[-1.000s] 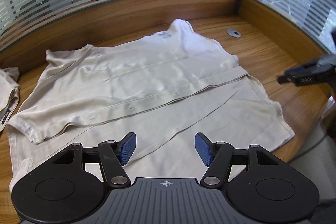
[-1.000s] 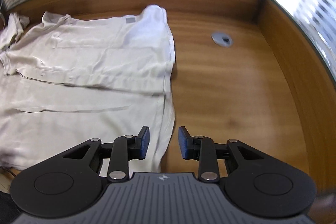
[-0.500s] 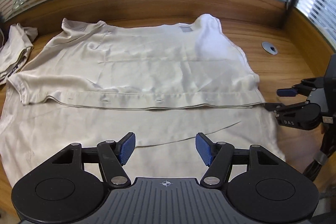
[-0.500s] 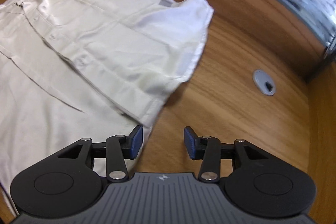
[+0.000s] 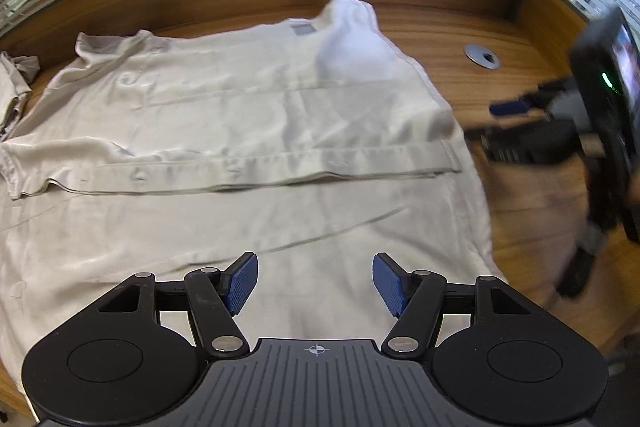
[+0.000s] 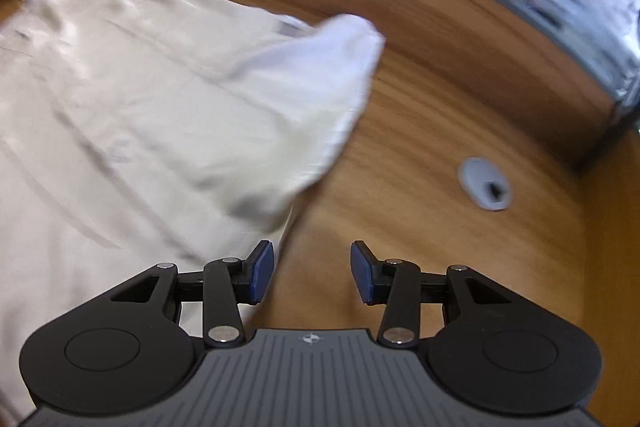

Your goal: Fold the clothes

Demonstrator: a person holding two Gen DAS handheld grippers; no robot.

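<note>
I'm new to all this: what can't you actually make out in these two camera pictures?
- Shirt: near hem hidden behind the left gripper; left view.
- Second garment: cut off by the left edge; left view.
- Right gripper: motion-blurred; left view.
- Shirt label: blurred, unreadable; right view.

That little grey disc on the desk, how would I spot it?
Start at the wooden desk, then the cream shirt spread on it. Right of the shirt, on bare wood, sits the round grey disc, alone, with a dark hole in it.
</note>
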